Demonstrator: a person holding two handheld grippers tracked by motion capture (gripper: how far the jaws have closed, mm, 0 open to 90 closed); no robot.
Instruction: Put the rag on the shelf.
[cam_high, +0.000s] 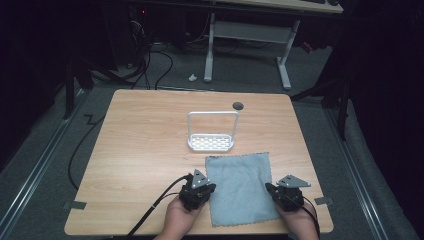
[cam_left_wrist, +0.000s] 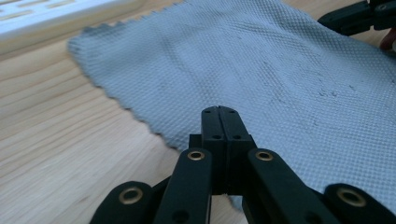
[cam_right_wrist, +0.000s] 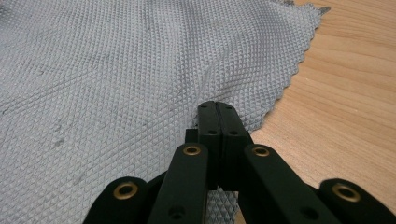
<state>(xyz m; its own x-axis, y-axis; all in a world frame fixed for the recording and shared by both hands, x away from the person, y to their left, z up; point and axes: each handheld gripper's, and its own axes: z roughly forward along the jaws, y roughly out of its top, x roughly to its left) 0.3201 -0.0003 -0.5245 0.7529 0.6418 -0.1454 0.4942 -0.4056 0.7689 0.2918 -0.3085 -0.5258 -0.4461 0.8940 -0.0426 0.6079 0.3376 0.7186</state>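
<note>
Both grippers' jaws closed, left gripper (cam_left_wrist: 219, 112) and right gripper (cam_right_wrist: 217, 107) pinching nothing, cloth (cam_high: 240, 185) edges beneath; likely pre-grasp, next requires opening.

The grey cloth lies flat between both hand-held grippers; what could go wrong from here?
1. Both pairs of jaws look shut at the grey cloth edges. Whether the left hand-held gripper or the right hand-held gripper really pinches fabric is unclear, so a lift might leave one side behind.
2. The white rack stands just beyond the cloth; a forward sweep could bump it.
</note>
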